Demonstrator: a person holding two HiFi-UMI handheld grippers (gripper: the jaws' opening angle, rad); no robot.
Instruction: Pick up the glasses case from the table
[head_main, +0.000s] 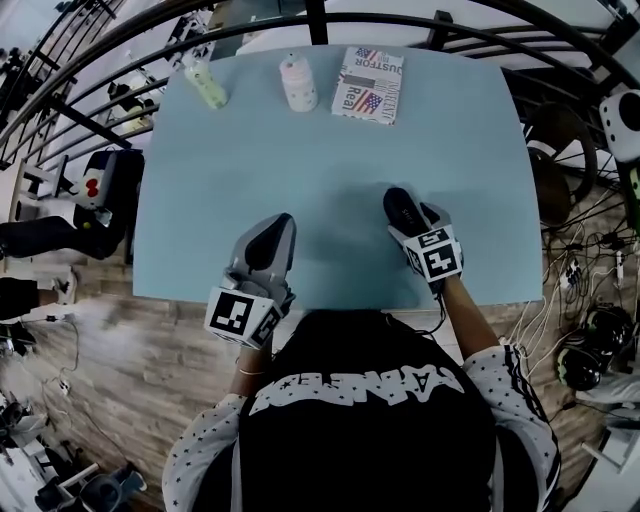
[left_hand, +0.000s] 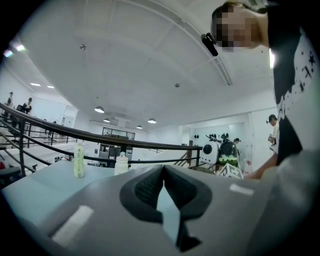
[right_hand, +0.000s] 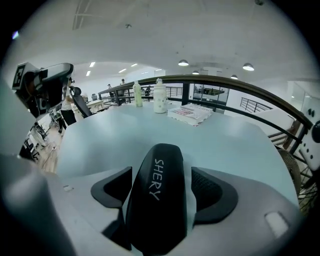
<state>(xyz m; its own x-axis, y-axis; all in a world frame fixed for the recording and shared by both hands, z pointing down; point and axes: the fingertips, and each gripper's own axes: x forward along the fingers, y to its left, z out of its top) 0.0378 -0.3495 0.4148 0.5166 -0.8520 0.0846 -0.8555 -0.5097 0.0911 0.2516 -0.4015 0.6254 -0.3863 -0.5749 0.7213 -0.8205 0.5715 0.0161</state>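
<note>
A black glasses case (head_main: 398, 205) marked "SHERY" lies on the light blue table (head_main: 300, 170) near its front edge, right of centre. My right gripper (head_main: 412, 222) reaches down over the case (right_hand: 157, 200), which sits lengthwise between its jaws. A pale strip of table shows between the case and the right pad (right_hand: 212, 187), so the right gripper (right_hand: 160, 185) stands open around it. My left gripper (head_main: 283, 222) lies low over the table to the left, and in the left gripper view (left_hand: 163, 172) its pads meet at the tips with nothing held.
At the table's far edge stand a green bottle (head_main: 205, 85), a white bottle (head_main: 298, 82) and a printed booklet (head_main: 368, 84). A dark railing (head_main: 100, 60) curves round behind the table. Chairs, cables and equipment crowd the floor on both sides.
</note>
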